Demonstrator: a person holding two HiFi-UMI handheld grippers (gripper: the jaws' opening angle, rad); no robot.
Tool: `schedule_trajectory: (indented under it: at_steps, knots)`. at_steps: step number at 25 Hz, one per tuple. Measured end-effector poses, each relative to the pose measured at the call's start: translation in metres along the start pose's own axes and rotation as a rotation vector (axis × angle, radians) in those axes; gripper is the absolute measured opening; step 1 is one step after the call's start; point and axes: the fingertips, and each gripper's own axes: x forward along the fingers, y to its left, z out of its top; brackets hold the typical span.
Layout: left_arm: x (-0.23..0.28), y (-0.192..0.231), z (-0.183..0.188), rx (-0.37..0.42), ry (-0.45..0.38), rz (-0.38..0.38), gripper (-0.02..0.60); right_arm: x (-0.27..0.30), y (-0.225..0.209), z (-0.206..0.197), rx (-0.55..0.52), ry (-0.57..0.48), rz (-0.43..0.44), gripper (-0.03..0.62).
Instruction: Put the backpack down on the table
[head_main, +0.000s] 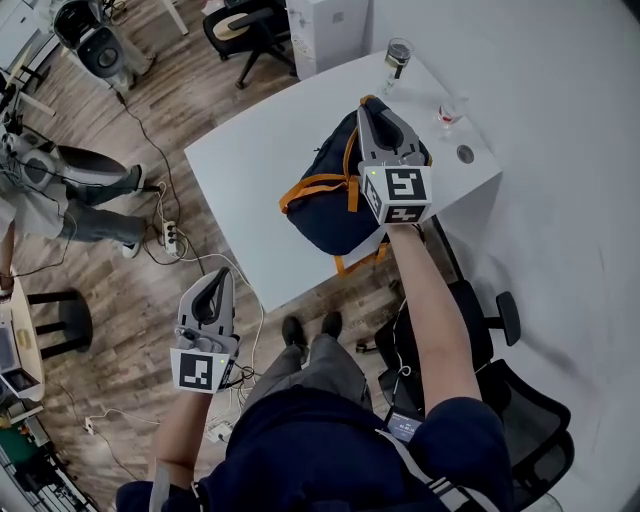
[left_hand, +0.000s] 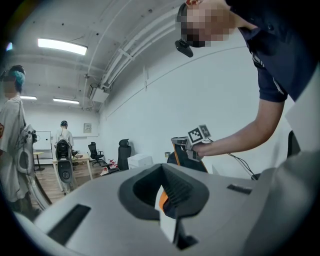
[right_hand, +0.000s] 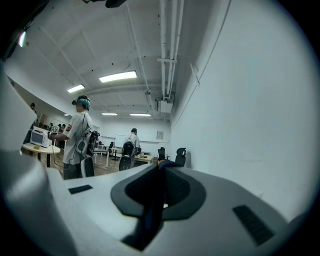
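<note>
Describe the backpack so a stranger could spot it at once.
Find the white table. At its near edge, under the right gripper, is the backpack. It is navy with orange straps, and far bigger than the glass at the far corner.

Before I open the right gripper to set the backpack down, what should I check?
1. Right gripper shut on backpack: ok.
2. Backpack bottom resting on table: cannot tell.
3. Backpack well inside the table edge: not ok, its lower end reaches the near edge.
4. Glass and small cup clear of backpack: ok.
5. Left gripper away from table: ok.
</note>
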Motion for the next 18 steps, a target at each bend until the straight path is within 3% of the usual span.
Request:
schedule_trajectory:
  at_steps: [3, 18]
  knots:
    - [0.005, -0.002, 0.002, -0.032, 0.010, 0.008, 0.003, 0.001, -0.003, -0.014, 0.008, 0.026, -0.002, 0.025]
    - [0.019, -0.003, -0.004, -0.026, 0.024, -0.007, 0.003, 0.007, -0.022, -0.088, 0.064, 0.181, -0.046, 0.025]
